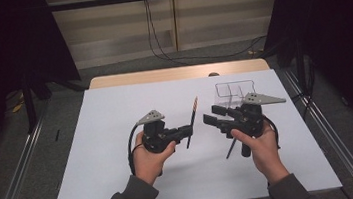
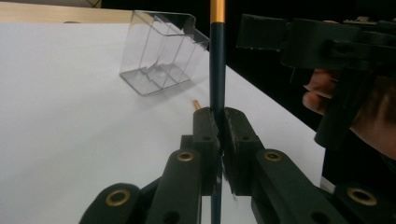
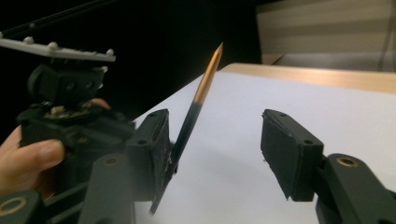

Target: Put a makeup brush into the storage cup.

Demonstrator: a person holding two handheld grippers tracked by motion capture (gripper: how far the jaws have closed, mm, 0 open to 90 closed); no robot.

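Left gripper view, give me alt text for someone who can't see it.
The left gripper is shut on a dark pencil with a gold upper end, held upright over a white table. A clear plastic holder lies on the table behind it, and the right gripper is at right in a hand.

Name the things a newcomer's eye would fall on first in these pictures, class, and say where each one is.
First, the dark pen with a gold end, standing clear of the white table near its middle, clamped in the left gripper. Next, the right gripper facing it, jaws apart with nothing between them. Behind it, a clear plastic holder stands toward the table's far right.
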